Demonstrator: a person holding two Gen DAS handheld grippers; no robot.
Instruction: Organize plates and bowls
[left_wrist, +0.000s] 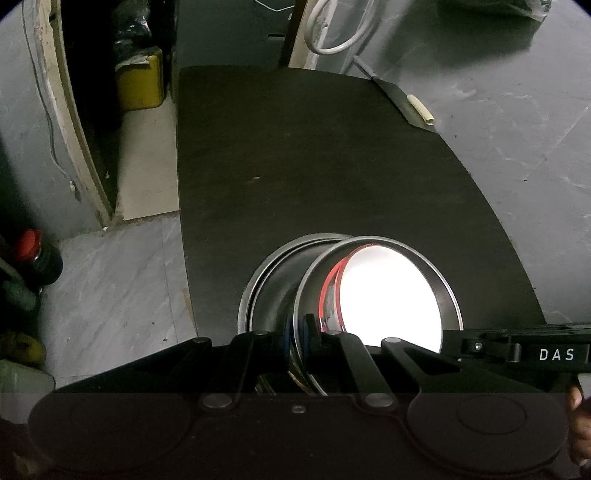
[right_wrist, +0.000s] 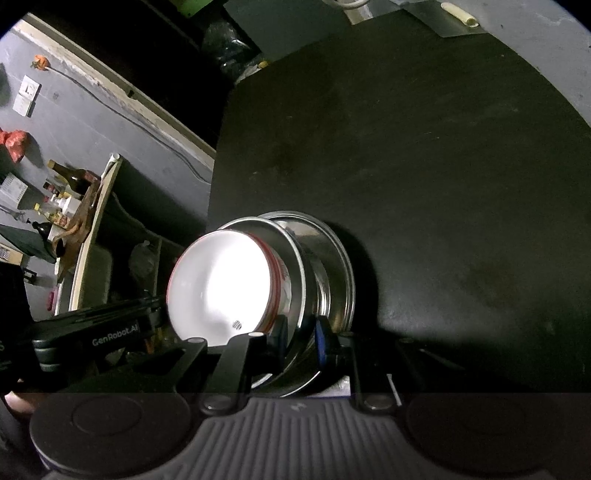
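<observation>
Left wrist view looks steeply down on a dark table (left_wrist: 303, 155) with a curved far edge; most of its top beyond the dishes is bare. Grey marble floor (left_wrist: 110, 288) lies past the table's left edge, and a yellow can (left_wrist: 142, 83) stands on the floor beyond the table's far left corner.

A stack of steel dishes (left_wrist: 273, 280) sits tilted over the table's near edge. The top steel plate (left_wrist: 448, 291) has a thin raised rim, and inside it rests a white bowl (left_wrist: 388, 295) with a red band, glaring under strong light.

The left gripper (left_wrist: 295, 336) has its blue-padded jaws narrow, pinching the steel plate's rim. In the right wrist view, the right gripper (right_wrist: 301, 338) is likewise clamped on the rim of the steel dishes (right_wrist: 328, 266), with the white bowl (right_wrist: 221, 288) just left of its jaws. The bare table (right_wrist: 443, 166) spreads right of and beyond the stack there, while a shelf of bottles (right_wrist: 66, 192) stands off the table's left edge.
</observation>
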